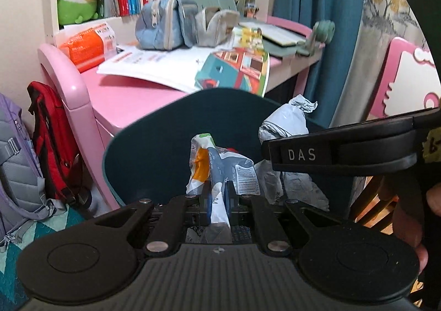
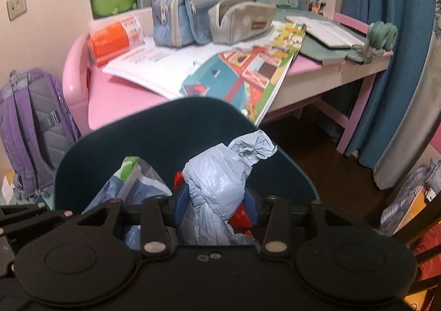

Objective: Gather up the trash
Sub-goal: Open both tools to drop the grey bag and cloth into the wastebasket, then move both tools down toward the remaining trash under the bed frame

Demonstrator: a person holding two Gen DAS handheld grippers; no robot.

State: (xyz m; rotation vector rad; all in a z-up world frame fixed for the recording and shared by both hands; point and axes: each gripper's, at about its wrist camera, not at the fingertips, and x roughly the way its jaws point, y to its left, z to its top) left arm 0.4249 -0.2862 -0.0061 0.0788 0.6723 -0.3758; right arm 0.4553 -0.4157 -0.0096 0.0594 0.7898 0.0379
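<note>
Crumpled grey plastic bag [image 2: 217,187] sat clamped between the right gripper [image 2: 216,202] jaws, above the dark teal chair back [image 2: 154,140]. Left gripper [image 1: 217,198] was pinched tight on a printed white-and-blue wrapper [image 1: 220,173]. Pink desk [image 2: 124,96] stood behind.

A chair back [image 2: 171,140] stands before the desk [image 2: 124,96], a backpack [image 2: 30,129] to the desk's left, an open book [image 2: 209,68] lying on it, pencil cases [image 2: 187,21] behind the book.

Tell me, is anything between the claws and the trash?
No. The left claw is already shut on the printed wrapper, and the right claw on the crumpled grey plastic bag. No bin is in view.
</note>
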